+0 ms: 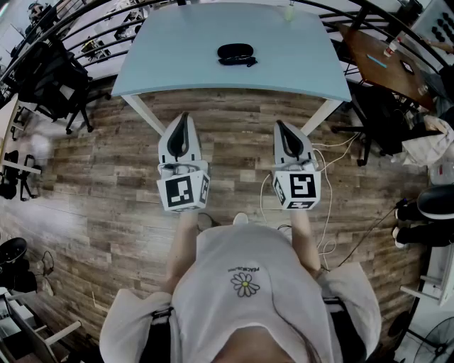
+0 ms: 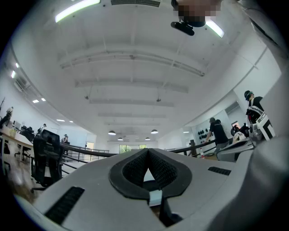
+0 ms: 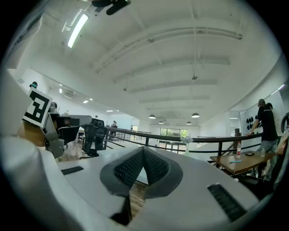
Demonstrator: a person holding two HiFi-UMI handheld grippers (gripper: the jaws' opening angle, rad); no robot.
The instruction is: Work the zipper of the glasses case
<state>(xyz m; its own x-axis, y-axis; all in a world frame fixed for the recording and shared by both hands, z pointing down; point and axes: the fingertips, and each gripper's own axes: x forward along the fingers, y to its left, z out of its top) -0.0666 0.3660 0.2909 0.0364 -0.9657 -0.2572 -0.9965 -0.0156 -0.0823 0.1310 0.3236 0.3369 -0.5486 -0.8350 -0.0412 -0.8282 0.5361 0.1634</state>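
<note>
A black glasses case [image 1: 235, 54] lies near the far middle of the pale blue table [image 1: 177, 64]. I hold both grippers low over the wooden floor, well short of the table's front edge. My left gripper [image 1: 184, 118] points at the table with its jaws together and nothing between them. My right gripper [image 1: 279, 125] stands beside it, also shut and empty. In the left gripper view the left gripper [image 2: 148, 152] has its dark pads meeting at the tips. The right gripper [image 3: 142, 150] likewise shows closed pads in the right gripper view. Neither gripper view shows the case.
A small vase [image 1: 289, 13] stands at the table's far right edge. A brown table [image 1: 386, 60] with small items sits to the right, with black office chairs [image 1: 53, 78] to the left. White cables [image 1: 330, 152] trail on the floor near my right side. People [image 2: 220, 132] stand in the background.
</note>
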